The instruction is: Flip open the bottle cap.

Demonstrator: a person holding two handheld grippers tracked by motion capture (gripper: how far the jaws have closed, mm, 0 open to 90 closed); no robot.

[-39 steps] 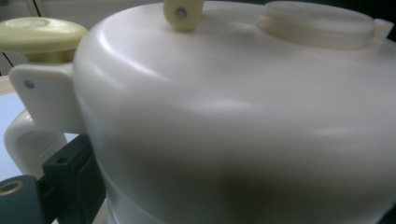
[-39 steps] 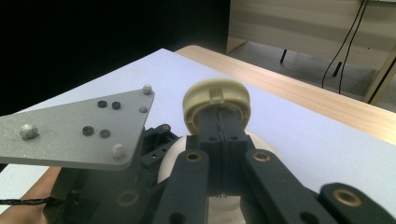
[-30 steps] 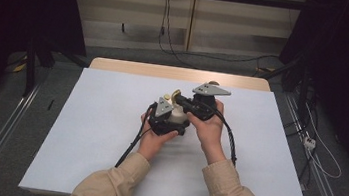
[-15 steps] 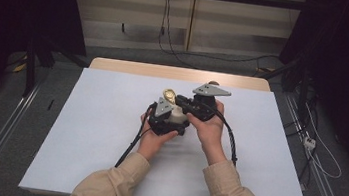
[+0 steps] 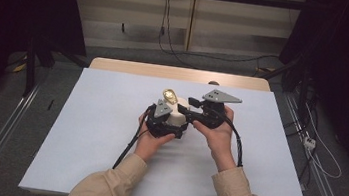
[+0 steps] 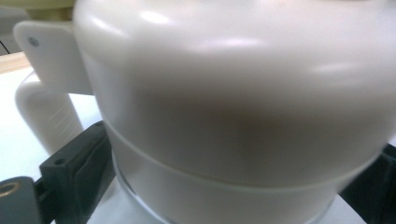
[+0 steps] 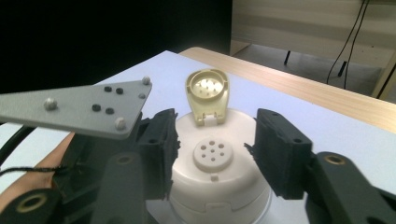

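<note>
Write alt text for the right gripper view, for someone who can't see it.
A white shaker-style container stands on the white table, its hinged cap flipped up to expose a disc of small holes. The right gripper hangs over it, its jaws open on either side of the top, not pressing it.

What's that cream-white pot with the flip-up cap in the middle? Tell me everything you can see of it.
The pot looks like glossy cream plastic with a paler, clearer base and a side handle. It stands upright on the white table. Its small yellowish flip cap is hinged open and stands up, baring a round sprinkle disc with holes. The left claw grips its lower body; the right claw, just opened, flanks the lid without pressing.
</note>
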